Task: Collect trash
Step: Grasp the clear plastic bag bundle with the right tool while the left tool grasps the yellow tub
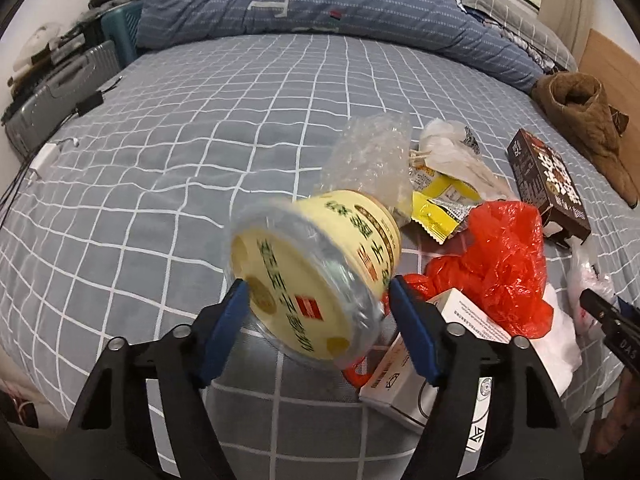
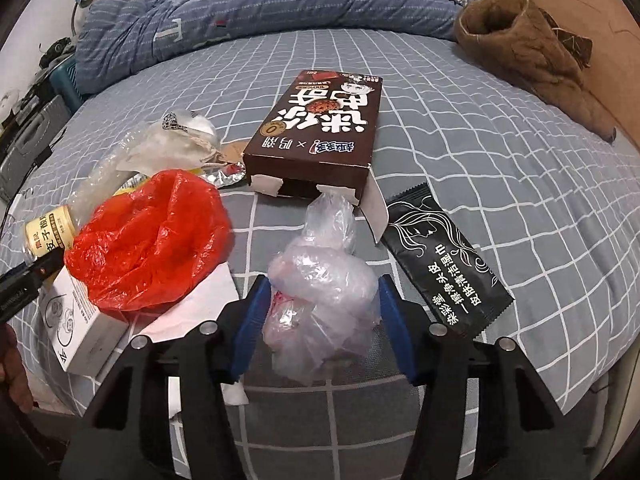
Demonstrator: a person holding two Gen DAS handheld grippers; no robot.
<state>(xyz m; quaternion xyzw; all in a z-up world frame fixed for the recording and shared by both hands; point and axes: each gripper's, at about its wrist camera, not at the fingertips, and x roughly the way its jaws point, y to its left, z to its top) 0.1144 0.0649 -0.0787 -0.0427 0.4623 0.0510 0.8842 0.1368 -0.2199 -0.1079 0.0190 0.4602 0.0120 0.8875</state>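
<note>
Left claw (image 1: 316,292) pinching a yellow cup (image 1: 308,276) near the bed's (image 1: 160,168) front edge, open sheet to its left; red bag (image 2: 148,240) between; right claw (image 2: 320,296) pinching a clear bag (image 2: 324,280) before the box (image 2: 316,136).

A: What sits between the right gripper (image 2: 320,312)?

B: A crumpled clear plastic bag (image 2: 324,292), both blue pads touching its sides.

A: And around it on the grey checked bedsheet (image 2: 500,152)?

B: At ten o'clock, a crumpled red plastic bag (image 2: 148,240) lies over a white cardboard box (image 2: 80,332). At twelve, an open brown cardboard snack box (image 2: 320,136). At three, just beside, a flat black foil sachet (image 2: 444,264).
</note>
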